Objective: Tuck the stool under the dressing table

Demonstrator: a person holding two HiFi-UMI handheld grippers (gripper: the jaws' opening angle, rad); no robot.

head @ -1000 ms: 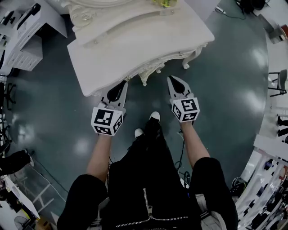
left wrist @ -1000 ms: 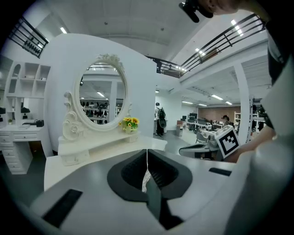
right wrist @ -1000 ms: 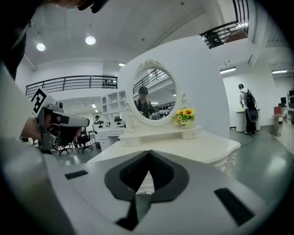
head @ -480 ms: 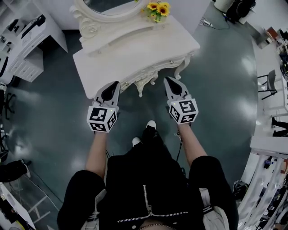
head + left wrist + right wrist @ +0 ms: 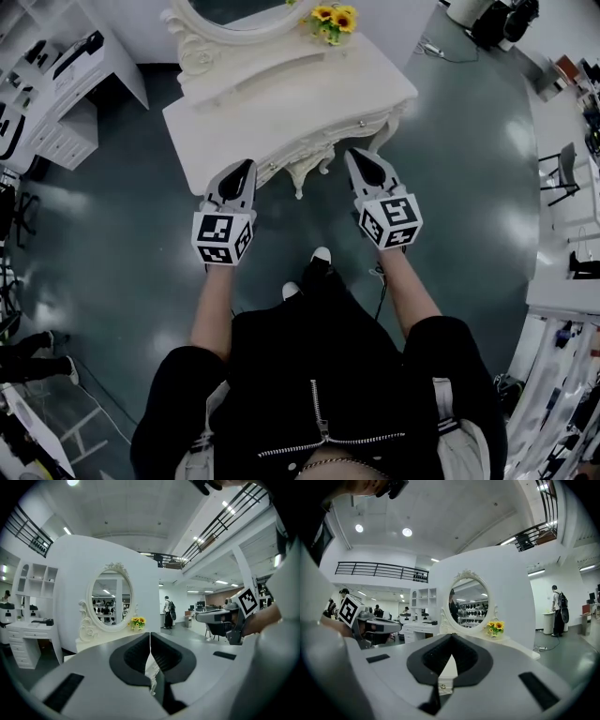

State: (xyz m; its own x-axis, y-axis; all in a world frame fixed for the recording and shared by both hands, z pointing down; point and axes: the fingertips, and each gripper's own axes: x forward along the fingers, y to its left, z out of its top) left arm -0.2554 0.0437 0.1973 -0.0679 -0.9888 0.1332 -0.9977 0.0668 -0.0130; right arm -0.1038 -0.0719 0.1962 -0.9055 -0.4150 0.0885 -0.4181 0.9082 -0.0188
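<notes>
— How does the dressing table (image 5: 281,103) look, and where does it stand?

— It is white, with a broad, plain top and carved scrollwork along the front edge. Its curled legs (image 5: 386,131) rest on a glossy dark floor (image 5: 122,244). It stands straight ahead of the person, with its front edge facing them. At the back rises an oval mirror (image 5: 111,603) in an ornate white frame. Beside the mirror, toward the right end of the top, sits a small bunch of yellow flowers (image 5: 330,21).

— And the stool?

— I cannot make it out in any view. From above, the tabletop covers the space beneath it.

— What about the left gripper (image 5: 246,169)?

— It is held level in the air before the left half of the front edge. Its jaws are together, the tips meeting in a thin line, and there is nothing between them. In its own view only the white of the table shows through the slit lower down.

— Does it touch the table?

— It does not look so. In its own view the table lies some way ahead.

— And the right gripper (image 5: 358,159)?

— It is much the same. It is raised level before the right half of the front edge, near the carved centre piece. Its jaws are closed tip to tip and hold nothing.

— Anything smaller?

— The toes of the person's shoes (image 5: 322,255) show on the floor between the two arms.
</notes>
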